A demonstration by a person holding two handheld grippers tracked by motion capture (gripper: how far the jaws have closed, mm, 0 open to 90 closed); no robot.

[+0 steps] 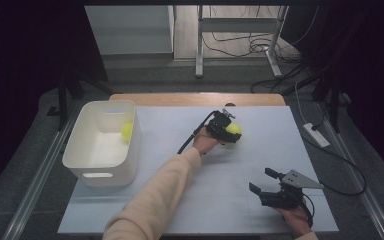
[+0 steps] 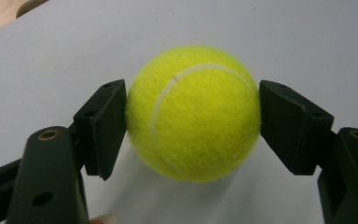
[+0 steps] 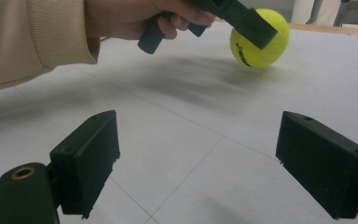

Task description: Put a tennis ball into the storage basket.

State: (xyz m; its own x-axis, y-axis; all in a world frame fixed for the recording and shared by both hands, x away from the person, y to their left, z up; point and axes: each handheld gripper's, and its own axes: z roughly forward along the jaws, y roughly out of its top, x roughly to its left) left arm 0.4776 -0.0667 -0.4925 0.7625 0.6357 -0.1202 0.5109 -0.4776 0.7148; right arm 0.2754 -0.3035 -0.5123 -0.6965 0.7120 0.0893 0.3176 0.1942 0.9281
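Observation:
A yellow-green tennis ball point(image 1: 233, 129) sits at the far middle of the white table mat point(image 1: 260, 145). My left gripper point(image 1: 231, 133) is shut on it; in the left gripper view both black pads press the sides of the ball point(image 2: 193, 112). From the right gripper view, the ball point(image 3: 260, 39) appears to touch the mat, with one pad point(image 3: 254, 25) across it. My right gripper point(image 1: 261, 180) rests near the front right, open, with nothing between its jaws point(image 3: 214, 163). A second tennis ball point(image 1: 127, 131) lies inside the white bin.
The white plastic bin point(image 1: 97, 172) stands on the left side of the table. A person's cream sleeve point(image 1: 155, 195) crosses the mat from the front. Cables and table legs point(image 1: 240, 45) lie on the floor beyond the far edge.

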